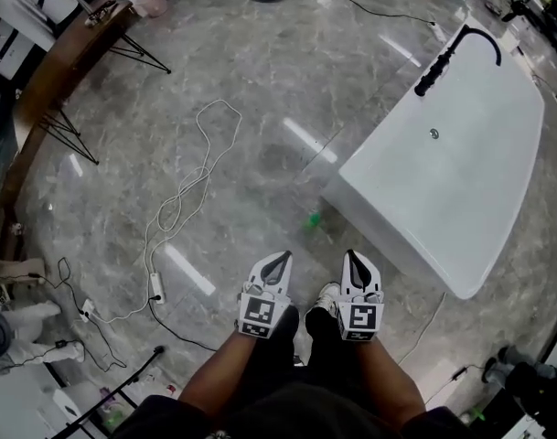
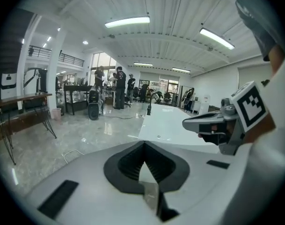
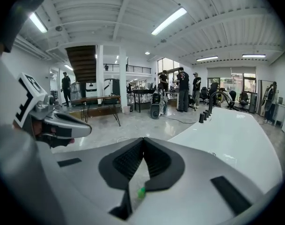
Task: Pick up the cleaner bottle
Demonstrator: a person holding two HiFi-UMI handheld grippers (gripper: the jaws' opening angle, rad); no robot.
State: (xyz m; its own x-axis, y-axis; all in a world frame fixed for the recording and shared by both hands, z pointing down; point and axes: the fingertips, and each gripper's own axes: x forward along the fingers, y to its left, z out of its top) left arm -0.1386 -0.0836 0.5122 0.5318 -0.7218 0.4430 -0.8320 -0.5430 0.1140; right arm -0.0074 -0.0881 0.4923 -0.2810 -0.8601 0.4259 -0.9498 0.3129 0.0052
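Note:
A small green object (image 1: 313, 219), too small to identify as the bottle, lies on the grey marble floor by the near corner of the white bathtub (image 1: 452, 163). It shows again as a green spot (image 3: 141, 191) low between the right gripper's jaws. My left gripper (image 1: 280, 258) and right gripper (image 1: 353, 256) hang side by side above my legs, short of the green object, pointing forward and down. Both have their jaws together at the tips with nothing between them. In the left gripper view its jaws (image 2: 143, 143) meet, as do those in the right gripper view (image 3: 143, 139).
The bathtub carries a black faucet (image 1: 454, 53). A white cable (image 1: 182, 195) loops across the floor at left. A wooden table (image 1: 58, 71) on thin black legs stands at the far left. Several people (image 2: 120, 86) stand at the back of the hall.

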